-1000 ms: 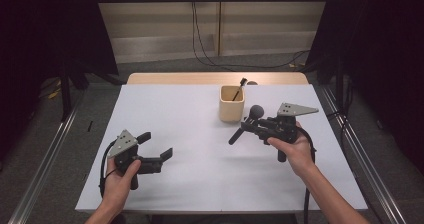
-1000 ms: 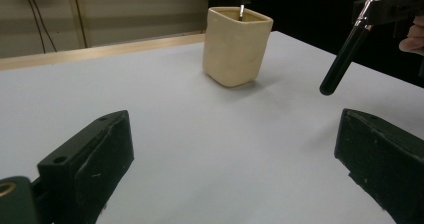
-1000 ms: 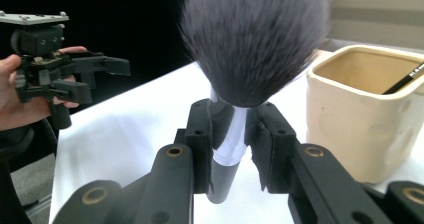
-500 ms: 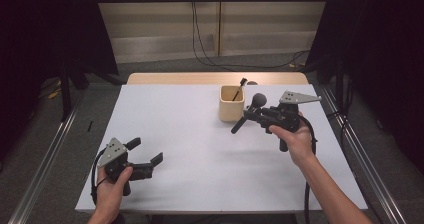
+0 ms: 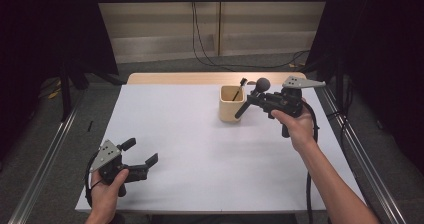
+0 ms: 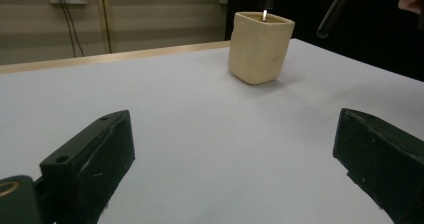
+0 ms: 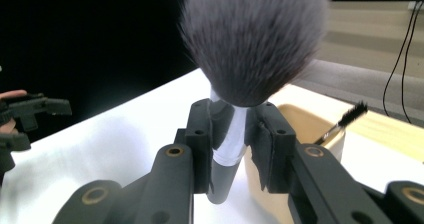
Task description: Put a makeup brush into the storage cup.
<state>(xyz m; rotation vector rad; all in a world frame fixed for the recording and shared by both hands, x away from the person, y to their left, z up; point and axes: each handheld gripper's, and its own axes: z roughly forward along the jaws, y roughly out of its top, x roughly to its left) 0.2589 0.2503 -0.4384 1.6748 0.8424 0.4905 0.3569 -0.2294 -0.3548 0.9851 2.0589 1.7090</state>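
Note:
A large powder brush (image 5: 261, 84) with a fluffy dark head and a black handle is tilted in the air just right of a beige cup (image 5: 230, 106). My right gripper (image 5: 252, 98) is shut on the brush's white ferrule (image 7: 231, 139), with the head (image 7: 255, 39) above the jaws. A thin spoolie brush (image 5: 238, 90) leans inside the cup (image 7: 306, 120). Near the table's front left corner my left gripper (image 5: 140, 151) stands open with nothing between its jaws. In the left gripper view, that gripper (image 6: 235, 154) faces the cup (image 6: 260, 46) across bare table.
The white table (image 5: 200, 134) has a wooden strip (image 5: 190, 78) along its far edge. Metal rails (image 5: 45, 159) run along the floor on both sides. Cables (image 5: 200, 39) hang on the back wall. A cable (image 5: 312, 149) trails from the right gripper.
My right gripper has risen and moved away from the person with the powder brush, ending beside the cup's right rim. My left gripper has drifted slightly toward the front left corner.

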